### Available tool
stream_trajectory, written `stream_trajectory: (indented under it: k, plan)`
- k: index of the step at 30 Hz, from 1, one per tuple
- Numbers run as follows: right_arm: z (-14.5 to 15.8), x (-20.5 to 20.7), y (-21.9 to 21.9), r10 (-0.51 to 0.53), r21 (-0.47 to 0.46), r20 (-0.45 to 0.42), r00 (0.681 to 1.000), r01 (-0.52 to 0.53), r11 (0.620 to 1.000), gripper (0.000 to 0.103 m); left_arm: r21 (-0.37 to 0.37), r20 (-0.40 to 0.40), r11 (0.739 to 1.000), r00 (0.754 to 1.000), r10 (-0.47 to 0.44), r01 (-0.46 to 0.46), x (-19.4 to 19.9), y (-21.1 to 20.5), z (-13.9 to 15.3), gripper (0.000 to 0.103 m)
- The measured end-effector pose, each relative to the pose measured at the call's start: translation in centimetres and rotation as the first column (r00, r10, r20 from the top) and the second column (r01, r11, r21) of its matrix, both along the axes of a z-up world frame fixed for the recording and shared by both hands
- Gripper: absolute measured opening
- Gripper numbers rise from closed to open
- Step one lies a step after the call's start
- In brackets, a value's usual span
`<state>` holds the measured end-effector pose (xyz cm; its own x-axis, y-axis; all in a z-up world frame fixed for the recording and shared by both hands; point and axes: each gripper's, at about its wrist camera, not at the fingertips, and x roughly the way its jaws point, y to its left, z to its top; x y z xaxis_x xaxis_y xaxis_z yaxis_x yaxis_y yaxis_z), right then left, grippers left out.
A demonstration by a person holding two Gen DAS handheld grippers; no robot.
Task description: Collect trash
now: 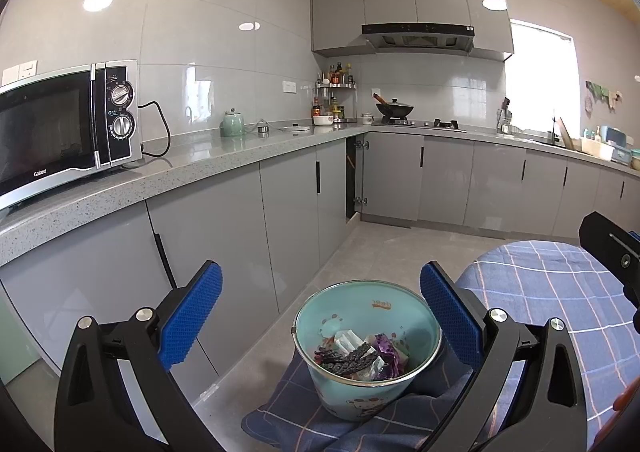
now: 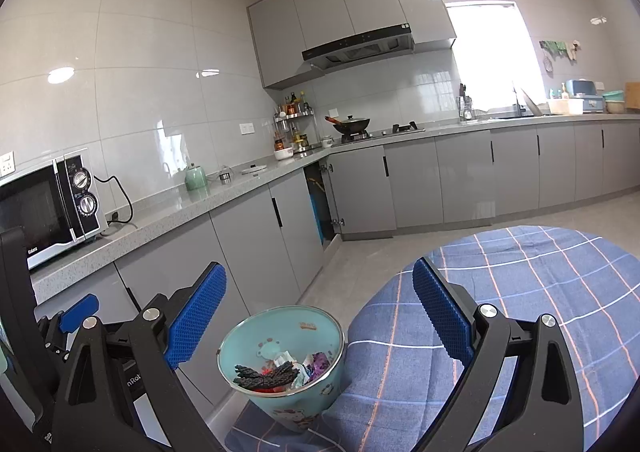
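Blue-padded black fingers of the left gripper [image 1: 320, 316] stand spread wide and empty, framing the small teal metal trash pail [image 1: 368, 348] at lower centre, straight ahead and below. The pail sits upright on the edge of a blue checked tablecloth [image 1: 560, 292], holding dark strips and crumpled wrappers. The right gripper [image 2: 320, 316], equally spread and empty, has the pail lower left of centre; I judge the left nearer. Only the right view shows cloth beyond the pail bare.

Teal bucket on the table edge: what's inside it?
The teal bucket holds mixed trash: dark ridged strips on top, white wrappers and a purple scrap. Anything beneath that pile, and the bucket's bottom, is covered.
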<state>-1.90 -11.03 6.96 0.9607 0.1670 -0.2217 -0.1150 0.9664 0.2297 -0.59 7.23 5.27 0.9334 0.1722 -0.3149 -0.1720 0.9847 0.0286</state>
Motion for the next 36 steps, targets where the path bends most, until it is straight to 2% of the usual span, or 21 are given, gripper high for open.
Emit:
stream_trajectory:
  k: [36]
  plan:
    - [-0.11,-0.01,0.26,0.001,-0.003,-0.001,1.0,-0.001,1.0,0.093,-0.006,-0.004,1.0,1.0,0.026,-0.026,0.08,0.27,-0.06,0.097]
